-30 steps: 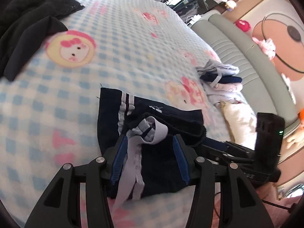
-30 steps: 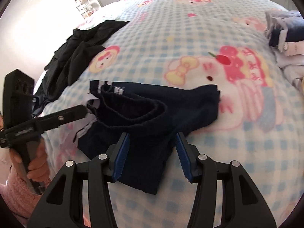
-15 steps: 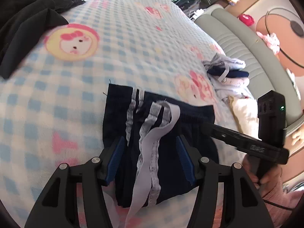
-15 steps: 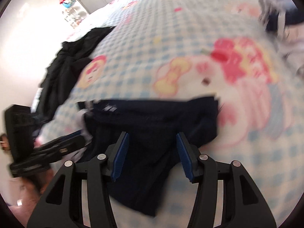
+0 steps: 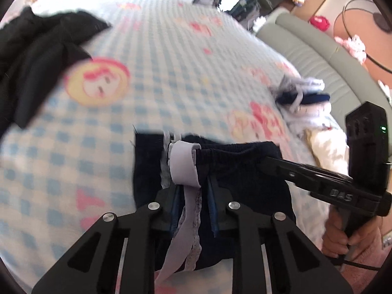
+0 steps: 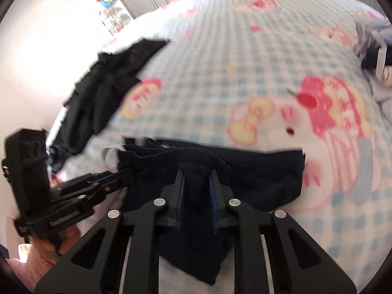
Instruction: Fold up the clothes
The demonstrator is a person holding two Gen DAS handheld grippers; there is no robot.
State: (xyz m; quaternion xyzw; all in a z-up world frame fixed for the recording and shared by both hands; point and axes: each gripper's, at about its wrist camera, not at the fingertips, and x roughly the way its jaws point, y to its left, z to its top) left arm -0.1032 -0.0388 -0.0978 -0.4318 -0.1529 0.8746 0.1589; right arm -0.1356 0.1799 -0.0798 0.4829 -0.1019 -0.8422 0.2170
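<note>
Left gripper [image 5: 193, 203] had just been closing; jaws pinched the near hem of the navy shorts [image 5: 235, 171], with the pale lilac lace strap [image 5: 183, 164] hanging between them toward 6 o'clock. Right gripper [image 6: 196, 196] had also just closed, clamped on a raised fold of the same shorts [image 6: 257, 176]. Shorts lay on the checked cartoon blanket [image 5: 152, 78], bunched at both grips.

Left view only: grey padded bed edge [image 5: 325, 56] at 2 o'clock, small pile of folded clothes [image 5: 301, 98] near it. Right view only: bright wall and shelf [image 6: 107, 0] at 11 o'clock.

Black garment [image 6: 107, 83] sat at 10 o'clock, well apart from the shorts. Open blanket at 12 o'clock beyond the shorts.
</note>
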